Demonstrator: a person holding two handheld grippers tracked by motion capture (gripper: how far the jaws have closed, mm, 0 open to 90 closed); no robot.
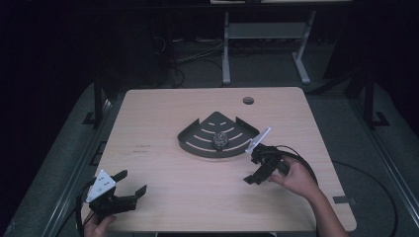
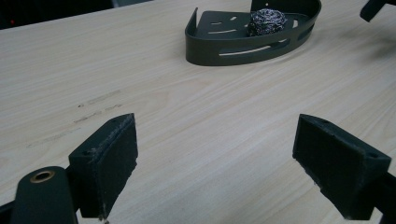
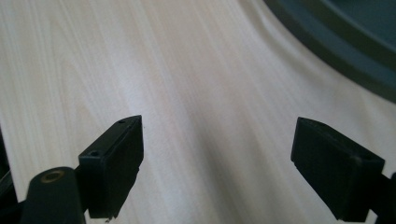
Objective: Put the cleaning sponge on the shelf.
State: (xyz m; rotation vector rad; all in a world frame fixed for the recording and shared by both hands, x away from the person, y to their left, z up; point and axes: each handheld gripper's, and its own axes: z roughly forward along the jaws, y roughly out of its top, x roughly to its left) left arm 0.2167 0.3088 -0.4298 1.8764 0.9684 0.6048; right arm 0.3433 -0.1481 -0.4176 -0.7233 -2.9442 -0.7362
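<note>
A dark corner-shaped slotted tray [image 1: 200,134] sits at the middle of the light wooden table. A ball of steel wool [image 1: 220,139] lies inside it. My left gripper [image 1: 131,182] rests low at the table's near left corner, open and empty. In the left gripper view its jaws [image 2: 217,149] stand wide apart over bare wood, with the tray [image 2: 233,51] and the steel wool [image 2: 266,21] farther ahead. My right gripper [image 1: 253,169] hovers just right of the tray's front edge, open with nothing in it. In the right gripper view it [image 3: 217,154] points down at bare wood, the tray's rim [image 3: 327,42] at upper right.
The table [image 1: 163,113] has a round cable hole [image 1: 248,100] near its far edge. A metal desk frame [image 1: 267,34] and cables stand on the dark floor behind. The other gripper's tip [image 2: 373,7] pokes in at the left gripper view's top right.
</note>
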